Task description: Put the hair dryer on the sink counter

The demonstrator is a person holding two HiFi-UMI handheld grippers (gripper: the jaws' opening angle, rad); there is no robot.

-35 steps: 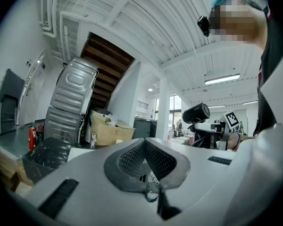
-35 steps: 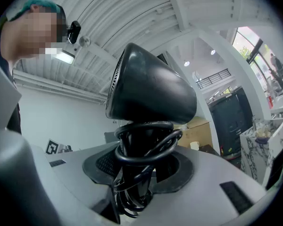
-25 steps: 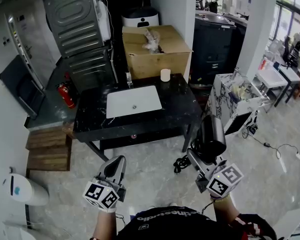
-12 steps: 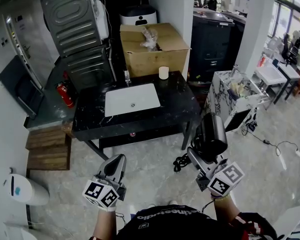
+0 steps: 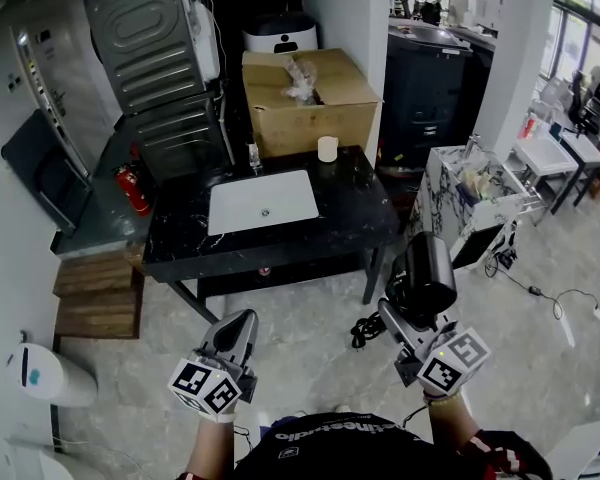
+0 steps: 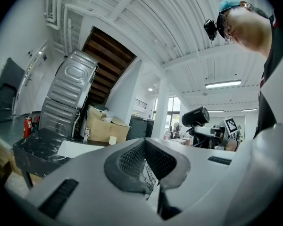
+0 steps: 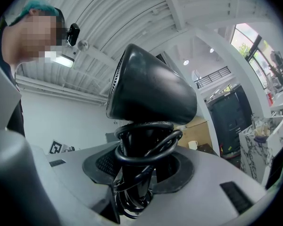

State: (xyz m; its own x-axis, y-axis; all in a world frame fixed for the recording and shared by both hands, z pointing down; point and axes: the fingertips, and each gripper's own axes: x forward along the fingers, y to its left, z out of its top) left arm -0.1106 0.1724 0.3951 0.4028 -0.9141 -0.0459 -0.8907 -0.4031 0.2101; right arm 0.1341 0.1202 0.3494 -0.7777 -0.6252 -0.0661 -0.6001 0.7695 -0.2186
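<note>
Short of the front edge of the tabletop (image 5: pixel 355 203), the right gripper (image 5: pixel 408 316) had its jaws clamped on the hair dryer (image 5: pixel 422 268); the left gripper (image 5: pixel 236 328) had its jaws closed, empty. Carrying it forward to the tabletop looked next.

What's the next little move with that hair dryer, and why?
Probably carry it forward toward the sink counter. The right claw grips the hair dryer by its cord-wrapped handle, but it hangs over the floor, short of the counter's near edge; bare counter lies right of the basin.
</note>
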